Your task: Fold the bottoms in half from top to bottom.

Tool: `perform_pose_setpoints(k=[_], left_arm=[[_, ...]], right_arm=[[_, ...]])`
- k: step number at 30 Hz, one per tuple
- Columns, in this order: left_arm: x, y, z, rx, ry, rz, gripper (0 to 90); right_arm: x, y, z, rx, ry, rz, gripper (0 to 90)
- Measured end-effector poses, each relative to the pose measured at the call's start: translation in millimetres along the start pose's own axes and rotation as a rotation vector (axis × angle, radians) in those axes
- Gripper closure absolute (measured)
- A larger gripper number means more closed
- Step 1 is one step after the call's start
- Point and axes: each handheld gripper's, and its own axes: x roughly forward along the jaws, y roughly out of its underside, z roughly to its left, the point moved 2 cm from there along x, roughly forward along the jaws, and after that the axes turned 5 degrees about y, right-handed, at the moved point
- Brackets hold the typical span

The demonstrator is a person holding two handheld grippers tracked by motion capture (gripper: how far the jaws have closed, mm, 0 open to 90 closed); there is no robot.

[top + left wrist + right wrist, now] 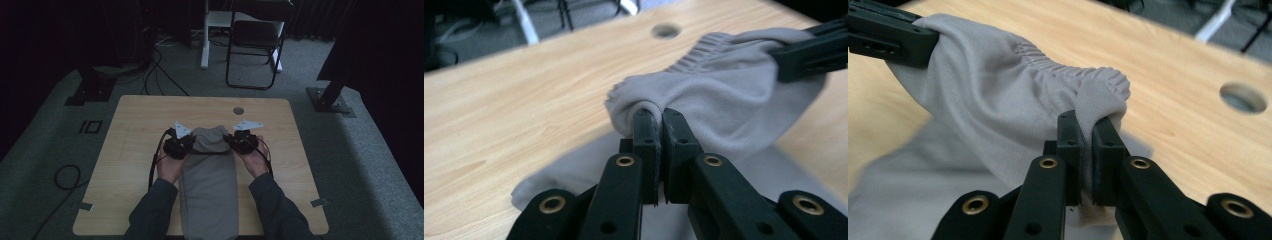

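A grey cloth garment (pixel 209 180) with a gathered elastic hem lies lengthwise down the middle of the wooden table (pixel 135 130), its near end hanging past the front edge. My left gripper (pixel 181 145) is shut on the left corner of its far end, and my right gripper (pixel 239 141) is shut on the right corner. Both corners are lifted off the table, so the hem (pixel 1068 67) sags between them. In the left gripper view the cloth (pixel 724 100) bunches over my closed jaws (pixel 662 117). In the right gripper view the fabric is pinched between the jaws (pixel 1087 125).
A round cable hole (pixel 238 110) sits near the table's far edge, just beyond the cloth. A black folding chair (pixel 254 45) and a white desk leg (pixel 205 35) stand on the carpet behind the table. Cables (pixel 65 177) trail on the floor at left.
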Motion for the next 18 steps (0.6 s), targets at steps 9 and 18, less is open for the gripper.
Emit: perform_pose_setpoints(k=[9,18], left_arm=[[-40.9,70.7,-55.1,0.055,0.043,0.076,86.6],[-7.4,124.6,-52.7,-0.029,0.071,0.218,86.6]], right_arm=[[-52.2,54.3,40.9,-0.06,-0.111,0.035,85.4],[-24.0,117.4,61.3,-0.031,-0.127,0.22,85.0]])
